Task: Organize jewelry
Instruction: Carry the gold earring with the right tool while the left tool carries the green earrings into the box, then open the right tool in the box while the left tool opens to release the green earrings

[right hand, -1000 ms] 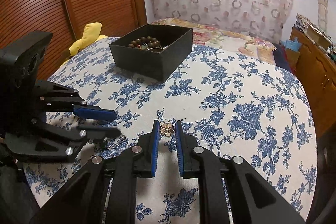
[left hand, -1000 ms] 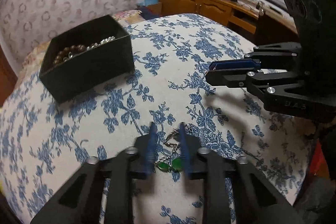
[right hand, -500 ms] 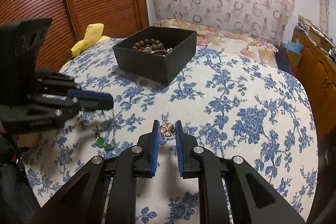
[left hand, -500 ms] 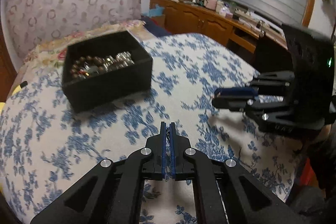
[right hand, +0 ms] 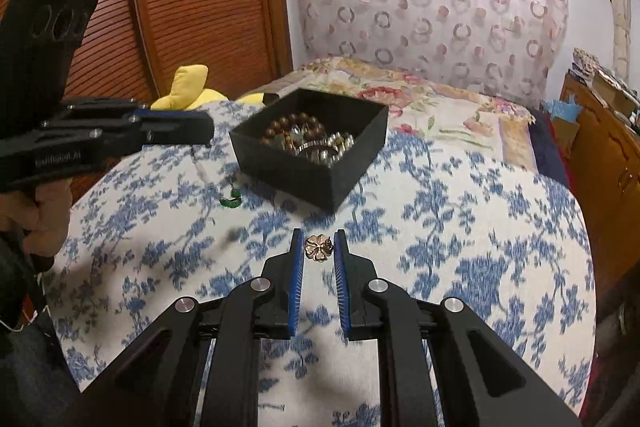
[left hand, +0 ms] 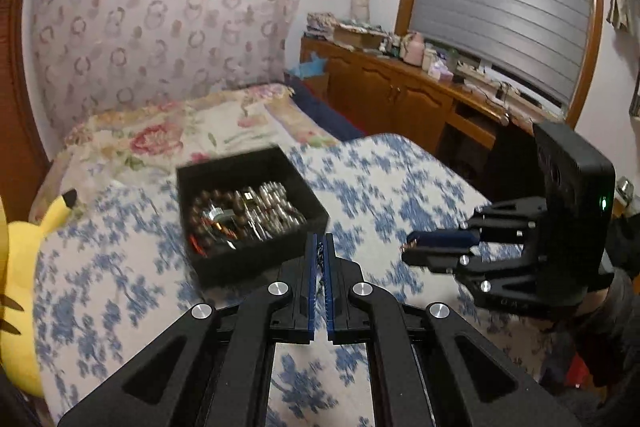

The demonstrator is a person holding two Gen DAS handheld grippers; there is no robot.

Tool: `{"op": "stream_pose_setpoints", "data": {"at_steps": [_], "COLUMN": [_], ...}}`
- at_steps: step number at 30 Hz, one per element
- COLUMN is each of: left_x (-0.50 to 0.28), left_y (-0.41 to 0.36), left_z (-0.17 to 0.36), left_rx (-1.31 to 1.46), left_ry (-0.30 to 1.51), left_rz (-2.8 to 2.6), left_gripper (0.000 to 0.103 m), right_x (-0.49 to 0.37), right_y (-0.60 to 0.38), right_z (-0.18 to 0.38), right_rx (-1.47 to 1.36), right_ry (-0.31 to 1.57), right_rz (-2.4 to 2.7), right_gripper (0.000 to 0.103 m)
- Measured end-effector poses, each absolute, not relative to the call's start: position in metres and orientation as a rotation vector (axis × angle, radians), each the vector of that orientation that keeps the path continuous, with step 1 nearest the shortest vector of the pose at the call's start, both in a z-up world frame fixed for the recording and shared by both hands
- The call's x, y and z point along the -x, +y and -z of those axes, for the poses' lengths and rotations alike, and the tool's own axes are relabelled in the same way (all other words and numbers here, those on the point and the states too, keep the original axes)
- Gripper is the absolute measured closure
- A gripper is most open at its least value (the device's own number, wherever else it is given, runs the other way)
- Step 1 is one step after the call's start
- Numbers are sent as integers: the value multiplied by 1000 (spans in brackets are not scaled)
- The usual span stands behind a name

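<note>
Left tool [left hand: 320, 247] clenched on thin chain [right hand: 200, 167], pendant [right hand: 231, 201] dangling near black box [right hand: 312, 147]; right tool [right hand: 319, 247] grasping gold flower brooch [right hand: 318, 247].

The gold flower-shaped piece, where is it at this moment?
In the right wrist view the gold flower-shaped piece sits between the right gripper's fingers, above the blue floral cloth, nearer the camera than the black jewelry box.
</note>
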State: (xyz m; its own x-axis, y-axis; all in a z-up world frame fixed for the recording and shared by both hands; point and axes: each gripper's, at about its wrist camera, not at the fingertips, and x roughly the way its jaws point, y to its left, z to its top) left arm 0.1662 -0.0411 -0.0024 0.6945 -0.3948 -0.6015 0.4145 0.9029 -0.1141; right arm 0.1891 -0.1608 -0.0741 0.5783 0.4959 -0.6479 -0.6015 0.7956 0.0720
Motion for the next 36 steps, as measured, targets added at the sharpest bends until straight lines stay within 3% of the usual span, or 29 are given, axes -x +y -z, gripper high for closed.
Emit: {"op": "stream_pose_setpoints", "data": {"at_steps": [13,28,30,32,36], "left_x": [-212,-248,-247,-246,-242], "left_y": [-21,1,3,4,8], "left_z": [-37,12,14,16,21], "left_rx": [-13,23,26,27,7], "left_ry": [581,684,688,690,689], "left_rz": [396,311,302,294,258], "left_gripper": [101,100,91,74,60], "right_x": [-234,-287,-297,-307,-319], "right_y": [-132,-97,-94,-92,-90], "right_z": [43,59,62,66,70], "right_rx": [173,190,193,189,178], "right_ry": [625,658,669,680,687], "right_rz": [-685,-689,-676,-665,-635], "right_gripper": [86,86,86,86,84]}}
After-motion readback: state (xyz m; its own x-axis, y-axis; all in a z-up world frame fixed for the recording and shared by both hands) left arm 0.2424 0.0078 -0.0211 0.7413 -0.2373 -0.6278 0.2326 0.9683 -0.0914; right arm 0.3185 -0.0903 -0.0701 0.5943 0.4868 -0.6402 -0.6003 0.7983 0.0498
